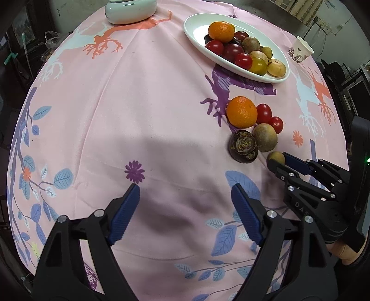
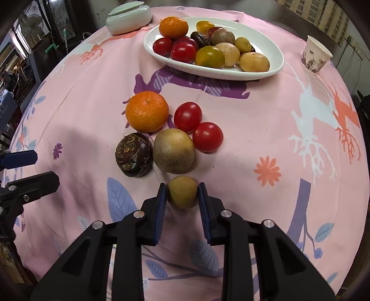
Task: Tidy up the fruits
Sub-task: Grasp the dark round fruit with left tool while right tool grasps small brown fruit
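A: Nearest the lens, between the blue pads [image 2: 201, 199] of the right gripper [image 2: 182, 196]: a small yellow-brown fruit [image 2: 182, 193], clamped at its widest girth, resting on the pink tablecloth [image 2: 242, 143]; probably light, firm-skinned, round enough to squirt free if pinched off-centre; best kept gripped across the middle, as now.

B: And the left gripper [image 1: 185, 208]? Spread wide apart, nothing between the pads, hovering over bare cloth well to the side of the pile.

A: Just beyond the held fruit: a larger greenish-brown round fruit [image 2: 174, 151], touching a dark, wrinkled purple-brown one [image 2: 134, 154] on its left; likely stiff shells, the dark one rough enough to hold well, the brown one smooth and wide for these jaws.

B: Beside those, two red cherry tomatoes [image 2: 197, 127], touching each other; thin-skinned, glossy, soft; calls for a light squeeze across the short axis, never hard.

A: Behind them a loose mandarin [image 2: 147, 111]; heaviest of the loose lot by the look; pebbled peel, some give; worth taking across the equator with jaws fully open.

B: Farther back, the white oval dish [image 2: 275, 62], already well filled with tomatoes, another mandarin and brown fruits; a crowded landing, so a gentle set-down in the emptier right end seems wise.

A: Farthest off, a pale lidded pot [image 2: 128, 19] and a paper cup [image 2: 315, 56], both apart from the dish.
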A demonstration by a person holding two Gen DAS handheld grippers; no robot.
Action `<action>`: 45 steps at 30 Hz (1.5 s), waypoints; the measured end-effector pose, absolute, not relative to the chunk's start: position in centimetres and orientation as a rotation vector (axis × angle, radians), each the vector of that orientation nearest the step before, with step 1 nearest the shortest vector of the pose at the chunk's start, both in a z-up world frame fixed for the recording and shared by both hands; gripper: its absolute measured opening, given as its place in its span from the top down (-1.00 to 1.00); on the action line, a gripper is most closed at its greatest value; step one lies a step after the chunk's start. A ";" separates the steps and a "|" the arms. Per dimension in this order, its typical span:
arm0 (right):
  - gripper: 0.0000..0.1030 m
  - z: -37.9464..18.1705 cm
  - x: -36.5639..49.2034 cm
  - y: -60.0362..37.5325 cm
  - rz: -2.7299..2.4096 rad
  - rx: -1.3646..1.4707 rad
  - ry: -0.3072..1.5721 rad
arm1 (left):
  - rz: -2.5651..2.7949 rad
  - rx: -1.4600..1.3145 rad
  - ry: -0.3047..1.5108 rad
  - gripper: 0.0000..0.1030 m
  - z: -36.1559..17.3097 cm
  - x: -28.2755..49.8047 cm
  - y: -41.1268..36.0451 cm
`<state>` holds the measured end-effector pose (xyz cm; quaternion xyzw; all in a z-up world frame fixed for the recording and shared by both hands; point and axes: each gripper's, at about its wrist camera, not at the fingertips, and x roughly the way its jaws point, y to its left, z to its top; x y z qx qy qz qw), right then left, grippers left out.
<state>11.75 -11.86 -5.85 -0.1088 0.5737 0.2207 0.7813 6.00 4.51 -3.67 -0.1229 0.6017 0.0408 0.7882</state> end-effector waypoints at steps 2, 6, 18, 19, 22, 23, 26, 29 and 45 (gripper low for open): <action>0.46 -5.4 11.7 -13.0 0.475 -0.184 1.243 | 0.077 -0.261 1.293 -0.61 -3.7 6.2 4.1; 0.46 -5.0 11.4 -15.3 0.470 -0.100 1.265 | 0.041 -0.226 1.301 -0.61 -4.0 7.0 2.7; 0.46 -5.4 10.6 -19.9 0.412 0.029 1.305 | -0.047 -0.124 1.301 -0.61 -5.2 11.0 -1.9; 0.46 -5.3 10.7 -20.1 0.416 0.033 1.304 | -0.051 -0.119 1.300 -0.61 -5.3 11.3 -2.2; 0.46 -5.0 11.0 -20.1 0.421 0.043 1.296 | -0.063 -0.099 1.307 -0.61 -5.9 12.2 -2.8; 0.46 -5.0 11.1 -20.2 0.424 0.049 1.295 | -0.065 -0.087 1.309 -0.57 -6.2 12.4 -2.9; 0.46 -4.9 11.2 -20.4 0.431 0.053 1.293 | -0.069 -0.092 1.317 -0.44 -6.8 12.8 -2.9; 0.46 -4.9 11.4 -20.4 0.433 0.058 1.295 | -0.076 -0.093 1.331 -0.20 -7.6 13.0 -2.8; 0.46 -4.4 11.3 -19.6 0.450 0.056 1.294 | -0.056 -0.137 1.303 0.17 -6.1 11.4 -0.6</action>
